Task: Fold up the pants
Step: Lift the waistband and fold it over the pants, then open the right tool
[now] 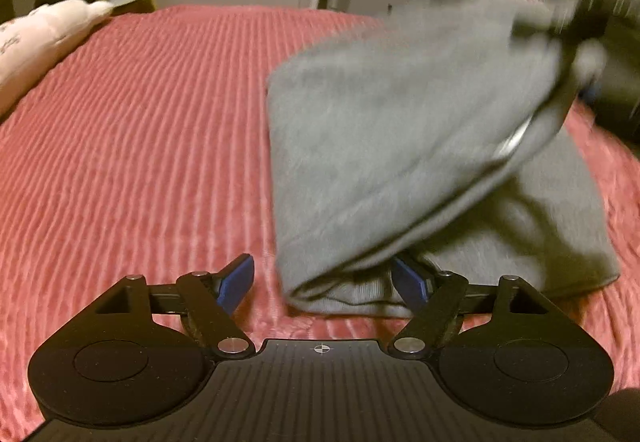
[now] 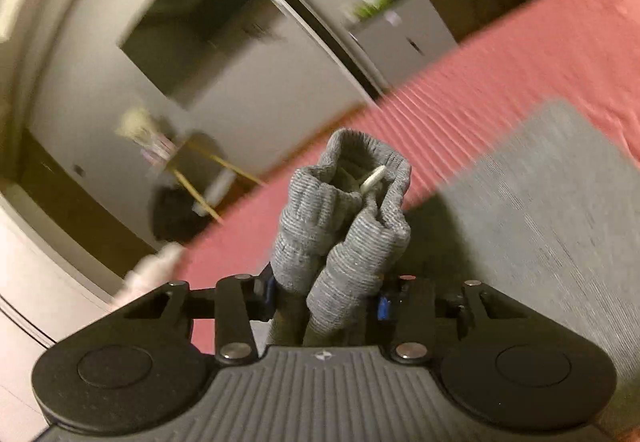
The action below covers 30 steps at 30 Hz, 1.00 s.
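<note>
Grey pants (image 1: 400,145) on bed (image 1: 140,145), half folded. Right claw (image 2: 324,294) clamps ribbed waistband, lifted; left claw (image 1: 324,282) wide, w/ fold edge betw. fingers. Risk: bunched waistband slips, fold skews.

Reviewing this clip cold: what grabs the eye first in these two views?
The grey pants dominate: one layer is lifted and swung over the part lying on the ribbed pink bedspread, blurred by motion. In the right wrist view, the right gripper is shut on a bunched ribbed band of the pants, with a pale drawstring end poking out. The left gripper is open, low at the fold's near corner.
</note>
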Tool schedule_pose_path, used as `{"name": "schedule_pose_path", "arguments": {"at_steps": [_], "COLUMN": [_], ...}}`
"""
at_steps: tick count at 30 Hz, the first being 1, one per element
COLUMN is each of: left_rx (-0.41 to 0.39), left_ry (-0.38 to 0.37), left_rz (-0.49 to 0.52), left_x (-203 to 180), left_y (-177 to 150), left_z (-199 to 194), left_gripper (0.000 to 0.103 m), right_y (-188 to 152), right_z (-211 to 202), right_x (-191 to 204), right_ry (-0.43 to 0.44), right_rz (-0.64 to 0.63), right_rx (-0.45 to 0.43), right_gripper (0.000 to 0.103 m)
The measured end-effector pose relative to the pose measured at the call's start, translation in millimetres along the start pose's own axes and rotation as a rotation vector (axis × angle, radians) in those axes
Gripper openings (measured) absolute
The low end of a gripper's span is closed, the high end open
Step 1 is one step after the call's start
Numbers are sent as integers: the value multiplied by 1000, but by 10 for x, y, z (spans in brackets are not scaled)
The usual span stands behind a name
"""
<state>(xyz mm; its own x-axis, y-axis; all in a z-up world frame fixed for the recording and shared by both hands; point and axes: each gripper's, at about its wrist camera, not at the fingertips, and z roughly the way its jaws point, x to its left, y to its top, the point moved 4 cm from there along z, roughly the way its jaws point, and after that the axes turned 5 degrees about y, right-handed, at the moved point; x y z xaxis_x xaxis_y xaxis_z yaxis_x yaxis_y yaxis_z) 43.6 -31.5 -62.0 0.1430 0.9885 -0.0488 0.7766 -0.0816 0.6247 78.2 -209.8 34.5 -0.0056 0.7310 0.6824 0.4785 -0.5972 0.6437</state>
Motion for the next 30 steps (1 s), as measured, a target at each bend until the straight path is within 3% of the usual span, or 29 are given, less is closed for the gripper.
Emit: {"name": "schedule_pose_path", "arguments": {"at_steps": [4, 6, 7, 8, 10, 11, 15, 17, 19, 21, 23, 25, 27, 30], "left_rx": [8, 22, 16, 6, -38, -59, -92, -39, 19, 55, 85, 94, 68, 5], "left_ry": [48, 34, 5, -22, -83, -79, -37, 0, 14, -8, -35, -48, -55, -18], "left_rz": [8, -31, -65, -85, -89, -73, 66, 98, 84, 42, 12, 4, 5, -18], "left_x": [-55, -25, -9, -3, -43, -77, -249, -271, -246, -174, -106, -53, -12, 46], "left_y": [35, 53, 63, 72, 98, 104, 40, -1, -24, -12, -17, 8, 34, 135], "left_z": [104, 164, 166, 145, 55, 13, -67, 4, 60, 44, -8, -87, -187, -283], "left_gripper": [80, 79, 72, 56, 34, 31, 35, 56, 62, 62, 62, 62, 66, 72], "right_y": [239, 346, 384, 413, 442, 442, 405, 318, 173, 9, -125, -160, -126, -111], "right_z": [-307, -461, -538, -625, -753, -813, -1059, -1144, -1170, -1120, -1030, -1043, -1053, -1047], "right_x": [367, 437, 438, 407, 312, 242, -152, -394, -710, -1079, -1355, -1469, -1495, -1559], "right_ry": [81, 104, 109, 108, 81, 64, -13, -75, -174, -281, -329, -282, -224, -206], "right_rz": [-62, -78, -86, -93, -103, -109, -68, -59, -37, 55, 161, 213, 258, 282], "right_rx": [-100, -138, -151, -162, -176, -183, -207, -208, -194, -97, -6, -18, -37, -49], "right_gripper": [42, 41, 41, 41, 41, 41, 41, 41, 44, 51, 57, 62, 78, 81]}}
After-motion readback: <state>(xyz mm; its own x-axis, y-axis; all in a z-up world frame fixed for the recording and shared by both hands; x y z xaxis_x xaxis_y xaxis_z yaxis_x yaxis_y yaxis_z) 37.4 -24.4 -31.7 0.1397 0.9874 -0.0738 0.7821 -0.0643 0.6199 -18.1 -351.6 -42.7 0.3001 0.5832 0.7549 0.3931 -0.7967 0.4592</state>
